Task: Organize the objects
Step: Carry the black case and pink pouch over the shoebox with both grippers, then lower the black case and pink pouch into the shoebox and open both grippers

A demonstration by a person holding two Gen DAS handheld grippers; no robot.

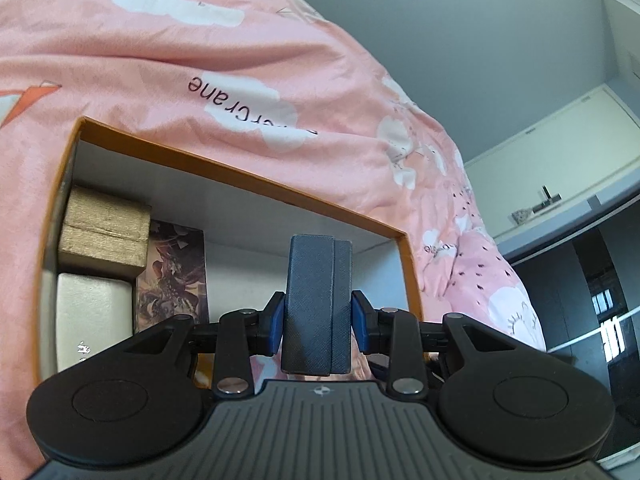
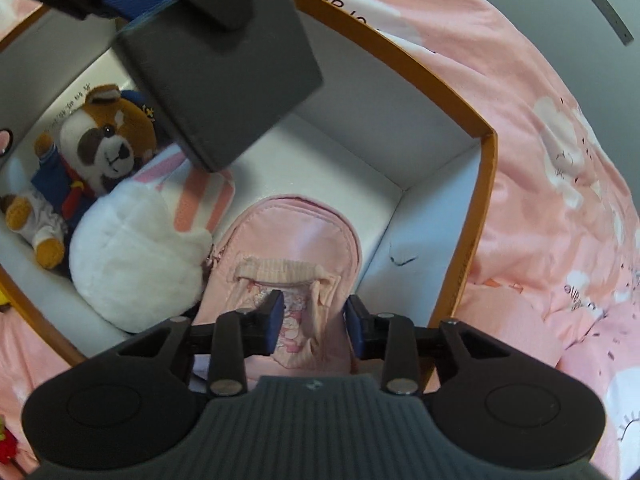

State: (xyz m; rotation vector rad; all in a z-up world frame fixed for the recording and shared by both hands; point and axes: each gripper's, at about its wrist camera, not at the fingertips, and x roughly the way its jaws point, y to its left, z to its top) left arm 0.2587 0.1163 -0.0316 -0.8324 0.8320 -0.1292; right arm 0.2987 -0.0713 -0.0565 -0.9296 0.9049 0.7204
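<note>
Currently the left gripper (image 1: 319, 322) has its fingers (image 1: 276, 322) clenched on a dark blue-grey textured case (image 1: 316, 304), held above the orange-rimmed box (image 1: 244, 176) on the pink bed cover (image 1: 200, 52). Right gripper (image 2: 314, 326) sits over the pink mini backpack (image 2: 288, 236) lying in the box; its fingers are released, pads beside the fabric without pressing. Plush red panda (image 2: 104, 140) and white plush (image 2: 136, 256) lie next to it.
</note>
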